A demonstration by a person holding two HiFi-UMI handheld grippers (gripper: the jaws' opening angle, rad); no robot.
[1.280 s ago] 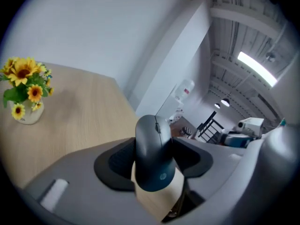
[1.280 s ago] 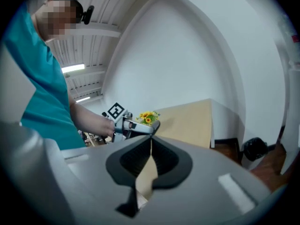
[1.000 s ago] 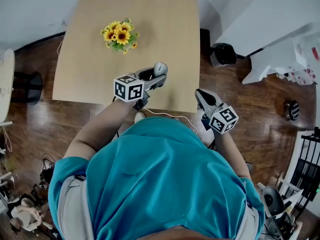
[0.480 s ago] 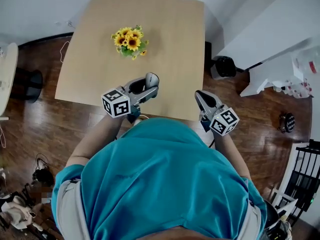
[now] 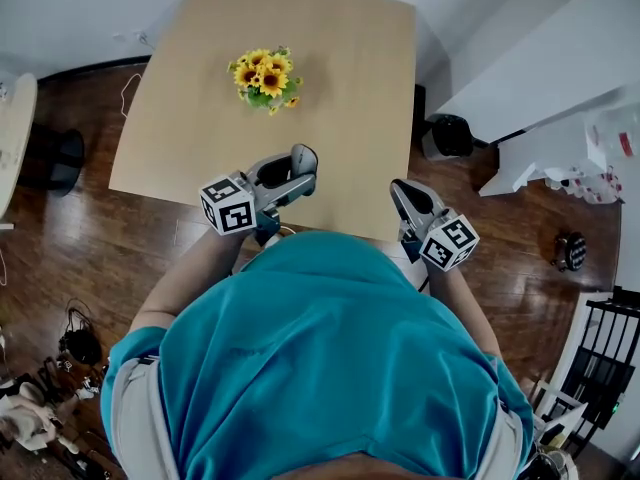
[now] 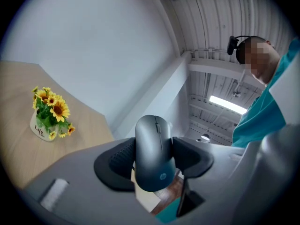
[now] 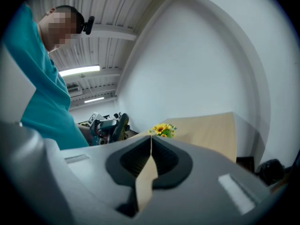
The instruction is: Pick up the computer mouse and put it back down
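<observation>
The person wears a teal short-sleeved shirt (image 5: 330,358); the grey left gripper (image 5: 298,168) and right gripper (image 5: 402,190) (black ribbed pads (image 6: 119,156)) carry black-and-white marker cubes (image 5: 229,204).

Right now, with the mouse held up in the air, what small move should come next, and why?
Probably lower the left hand-held gripper toward the table: its pads clamp the mouse clear of the wood, so only setting down remains.
</observation>
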